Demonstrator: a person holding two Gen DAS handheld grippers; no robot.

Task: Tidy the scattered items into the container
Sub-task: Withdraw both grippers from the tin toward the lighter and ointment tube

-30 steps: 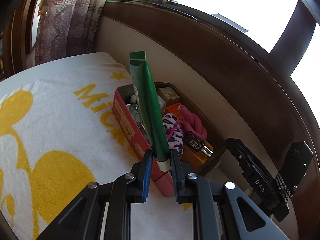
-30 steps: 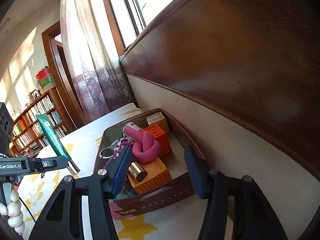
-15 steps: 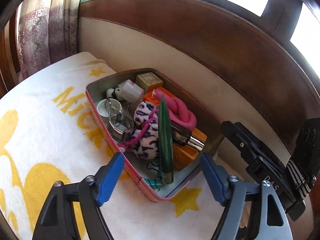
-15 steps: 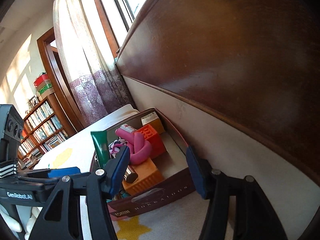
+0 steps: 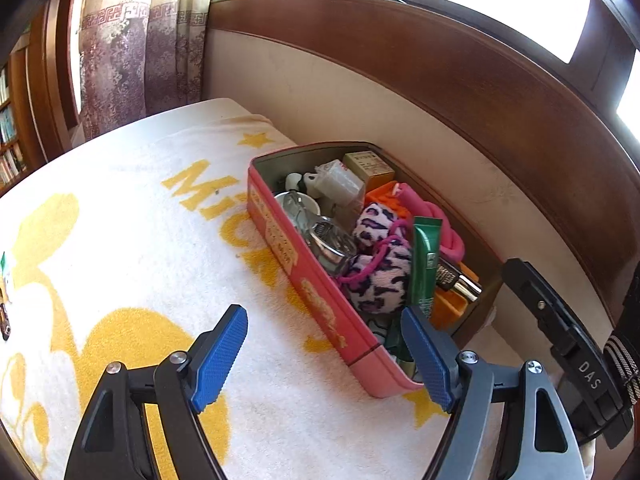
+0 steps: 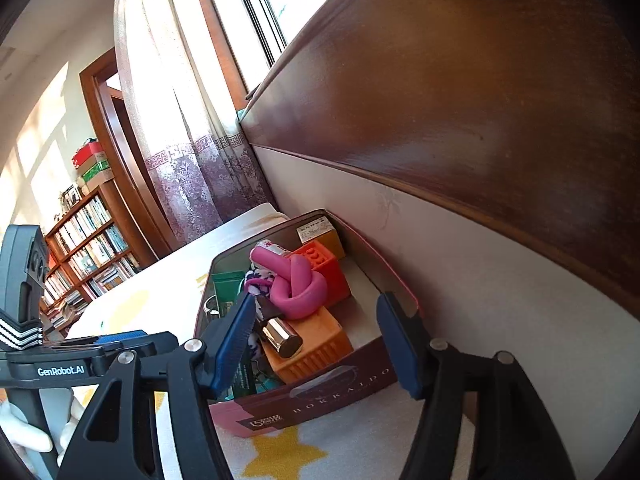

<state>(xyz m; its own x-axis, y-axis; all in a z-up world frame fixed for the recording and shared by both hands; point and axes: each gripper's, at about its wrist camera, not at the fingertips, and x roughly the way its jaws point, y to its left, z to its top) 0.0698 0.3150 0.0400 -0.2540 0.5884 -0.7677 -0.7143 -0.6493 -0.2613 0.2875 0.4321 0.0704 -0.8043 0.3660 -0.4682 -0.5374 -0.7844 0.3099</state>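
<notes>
Pink tin [image 5: 320, 308] sits on the bed, on a white-and-yellow towel [image 5: 132, 216], long side close along the wall under the wooden headboard [image 5: 460, 80]. That spot makes sense: the wall backs the tin so it probably won't slide when things get dropped in, and the open top faces both grippers.

Contents are piled: green tube [image 5: 425, 264] lies slanted on top, leaning over the spotted plush [image 5: 380, 276], next to the pink knotted rope [image 6: 294, 284]. Orange blocks [image 6: 316, 348] sit underneath, a metallic cylinder [image 6: 280, 338] rests on one, and there's a glass jar [image 5: 328, 240] on the towel side and a small yellow box [image 5: 368, 164] at the far end. The tube isn't settled deep; it rests on the heap, likely because the tin is nearly full.

Left gripper [image 5: 324, 356]: fingers spread wide, nothing between them, pitched steeply down over the tin's near corner. The right pad overlaps the tin's near end in the picture; whether it touches, I can't tell.

Right gripper [image 6: 316, 344]: jaws opening, no pad pressing anything. Shallower pitch, aimed along the tin from its near short end; the orange block and cylinder show between the fingers but look beyond the tips, not gripped.

A gloved hand [image 6: 28, 432] holds the left unit, visible low in the right wrist view.

Towel near the tin looks bare; a couple of small objects sit at the far left edge of the left view, too small to identify. My read: close to done, pending those.
</notes>
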